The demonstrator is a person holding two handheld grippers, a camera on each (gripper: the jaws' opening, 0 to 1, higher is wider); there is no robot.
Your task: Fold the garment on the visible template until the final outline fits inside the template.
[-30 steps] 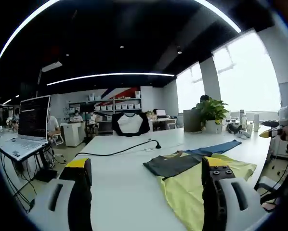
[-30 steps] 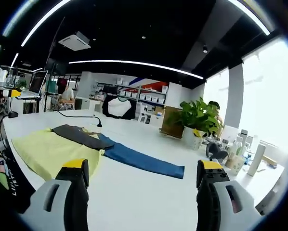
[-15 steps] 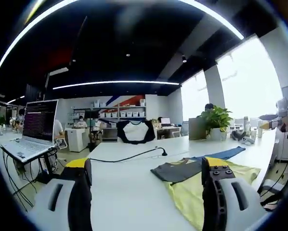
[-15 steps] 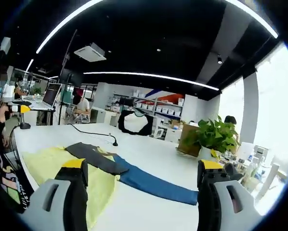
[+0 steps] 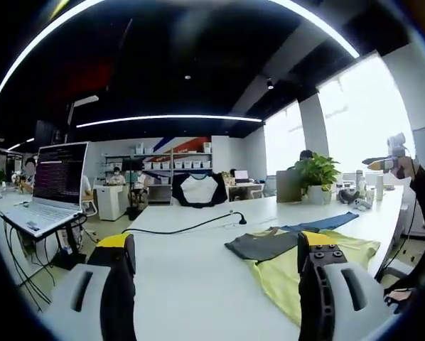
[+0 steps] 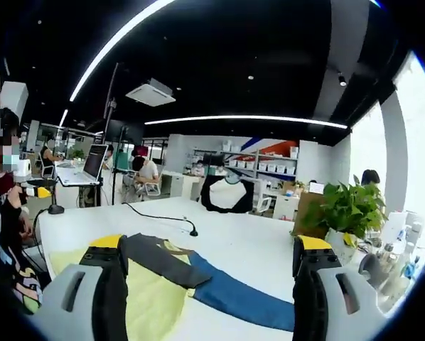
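A long white table (image 5: 191,270) in an open office holds a spread garment (image 5: 287,273) with a yellow-green body, a dark grey panel and a blue sleeve. In the left gripper view, the left gripper (image 5: 216,284) hangs above the table with its two jaws wide apart and nothing between them; the garment lies beside the right-hand jaw. A black cable (image 5: 180,227) runs across the table beyond it, and an open laptop (image 5: 45,192) stands off to the left. In the right gripper view, the right gripper (image 6: 209,288) is likewise spread and empty, raised over the same garment (image 6: 163,284), whose blue sleeve stretches toward a potted plant (image 6: 347,213).
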